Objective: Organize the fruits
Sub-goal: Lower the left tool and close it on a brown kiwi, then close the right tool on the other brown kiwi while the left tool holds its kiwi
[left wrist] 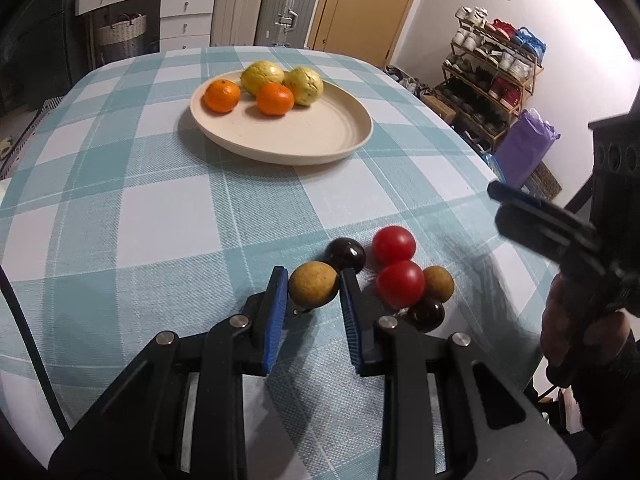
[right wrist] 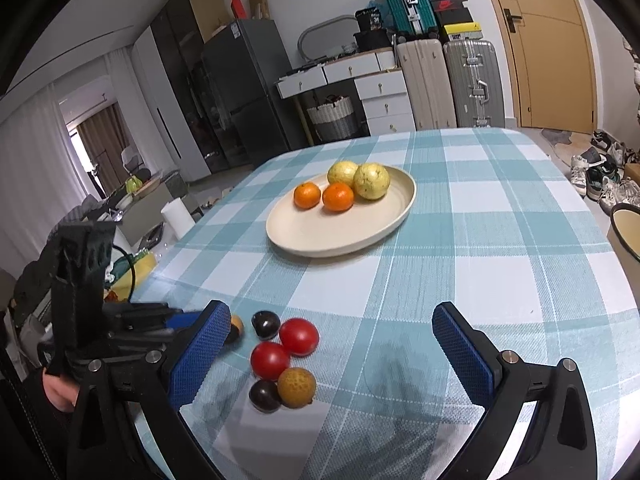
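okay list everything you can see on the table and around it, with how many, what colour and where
plate: one, cream, middle of the checked tablecloth
oranges: two, orange, on the plate
guavas: two, yellow-green, on the plate behind the oranges
tomatoes: two, red, in the near cluster on the cloth
dark round fruits: two, near black, in the same cluster
tan round fruits: two, brownish yellow, one between the left claw's pads, one behind the tomatoes
suitcases: two upright, beige and silver, by the door
shoe rack: one, against the right wall
left claw: black with blue pads, shut on the tan fruit
right claw: black with blue pads, open, nothing between them
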Demonstrator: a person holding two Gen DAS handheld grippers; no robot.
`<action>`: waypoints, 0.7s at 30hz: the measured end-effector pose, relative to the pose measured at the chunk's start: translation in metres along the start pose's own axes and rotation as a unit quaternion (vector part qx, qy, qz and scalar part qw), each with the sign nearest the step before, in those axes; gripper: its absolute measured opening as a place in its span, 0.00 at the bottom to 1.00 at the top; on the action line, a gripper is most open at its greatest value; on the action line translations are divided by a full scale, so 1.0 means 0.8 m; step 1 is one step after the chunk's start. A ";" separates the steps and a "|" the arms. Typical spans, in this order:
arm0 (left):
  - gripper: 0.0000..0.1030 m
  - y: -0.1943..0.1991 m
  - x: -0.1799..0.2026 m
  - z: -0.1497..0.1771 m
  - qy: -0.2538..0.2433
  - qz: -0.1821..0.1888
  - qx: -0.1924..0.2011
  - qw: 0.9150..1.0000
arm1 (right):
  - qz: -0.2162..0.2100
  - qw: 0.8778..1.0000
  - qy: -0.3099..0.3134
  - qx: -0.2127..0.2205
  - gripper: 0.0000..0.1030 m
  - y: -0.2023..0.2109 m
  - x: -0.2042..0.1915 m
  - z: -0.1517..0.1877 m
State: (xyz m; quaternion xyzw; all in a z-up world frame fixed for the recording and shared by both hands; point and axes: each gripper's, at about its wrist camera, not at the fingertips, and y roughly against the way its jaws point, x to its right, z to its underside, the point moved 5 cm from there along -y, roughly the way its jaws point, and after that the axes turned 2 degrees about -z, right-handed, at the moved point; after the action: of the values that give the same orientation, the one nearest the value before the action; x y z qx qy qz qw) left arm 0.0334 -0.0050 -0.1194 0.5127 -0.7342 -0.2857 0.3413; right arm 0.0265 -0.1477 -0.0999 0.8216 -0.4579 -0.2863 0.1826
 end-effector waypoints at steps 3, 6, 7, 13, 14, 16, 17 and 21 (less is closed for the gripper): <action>0.23 0.009 -0.008 -0.004 0.008 -0.002 0.008 1.000 | -0.001 1.000 0.001 -0.011 1.00 -0.003 -0.001 0.007; 0.23 0.019 -0.017 -0.009 0.016 -0.005 0.016 1.000 | -0.005 1.000 -0.005 -0.021 1.00 -0.005 -0.002 0.017; 0.23 0.021 -0.018 -0.009 0.017 -0.006 0.018 1.000 | -0.008 1.000 -0.007 -0.024 1.00 -0.006 -0.002 0.020; 0.23 0.034 -0.027 -0.014 0.024 -0.011 0.028 0.999 | -0.012 0.999 -0.023 -0.040 1.00 -0.008 0.000 0.036; 0.23 0.035 -0.028 -0.014 0.025 -0.011 0.029 0.999 | -0.013 0.999 -0.024 -0.042 0.99 -0.008 0.000 0.038; 0.23 0.036 -0.029 -0.015 0.029 -0.011 0.030 0.999 | -0.015 0.999 -0.023 -0.044 0.95 -0.009 0.000 0.040; 0.23 0.036 -0.029 -0.015 0.030 -0.010 0.030 0.999 | -0.019 0.998 -0.023 -0.048 0.93 -0.010 -0.002 0.041; 0.23 0.035 -0.030 -0.013 0.031 -0.011 0.028 0.999 | -0.032 0.997 -0.021 -0.066 0.80 -0.018 -0.008 0.048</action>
State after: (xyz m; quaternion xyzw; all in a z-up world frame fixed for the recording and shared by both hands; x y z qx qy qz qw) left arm 0.0318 0.0255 -0.0960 0.5385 -0.7257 -0.2526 0.3459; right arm 0.0089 -0.1364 -0.1355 0.8157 -0.4156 -0.3388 0.2173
